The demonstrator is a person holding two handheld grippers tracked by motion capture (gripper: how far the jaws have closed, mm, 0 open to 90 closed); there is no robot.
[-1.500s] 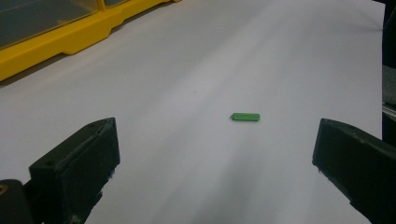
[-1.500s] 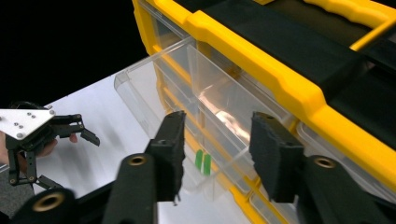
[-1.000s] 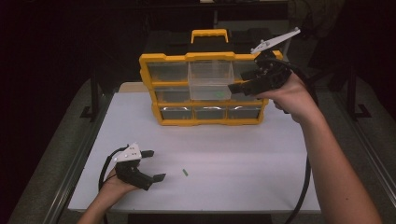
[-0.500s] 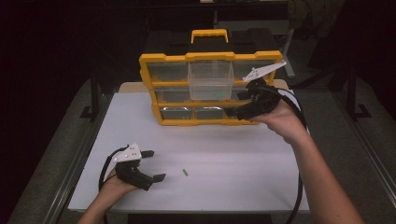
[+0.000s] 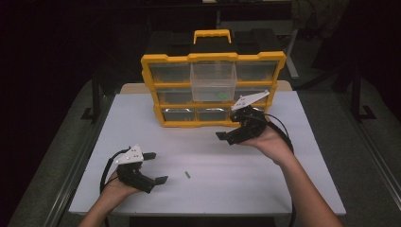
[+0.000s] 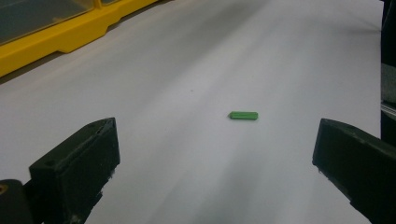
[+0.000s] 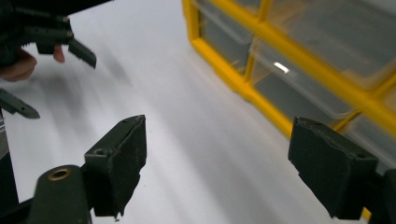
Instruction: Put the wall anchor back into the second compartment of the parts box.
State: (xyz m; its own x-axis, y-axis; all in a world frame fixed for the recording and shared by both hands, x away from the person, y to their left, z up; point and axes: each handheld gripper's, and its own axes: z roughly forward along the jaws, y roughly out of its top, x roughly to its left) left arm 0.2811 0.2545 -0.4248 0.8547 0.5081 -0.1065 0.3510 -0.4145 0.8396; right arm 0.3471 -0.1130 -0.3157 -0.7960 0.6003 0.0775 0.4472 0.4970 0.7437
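- Left tool: rests on the tabletop, jaws spread, nothing between them.
- Green peg: lies flat just right of the left tool; likely light, stiff, prone to roll; pinch across its short middle.
- Right tool: jaws just widened, empty, before the yellow organizer.

A small green piece lies alone on the white table, ahead of and between the left gripper's two black jaws, which stand wide apart with nothing gripped. The yellow organizer's base and clear drawer fronts cross the upper left corner.
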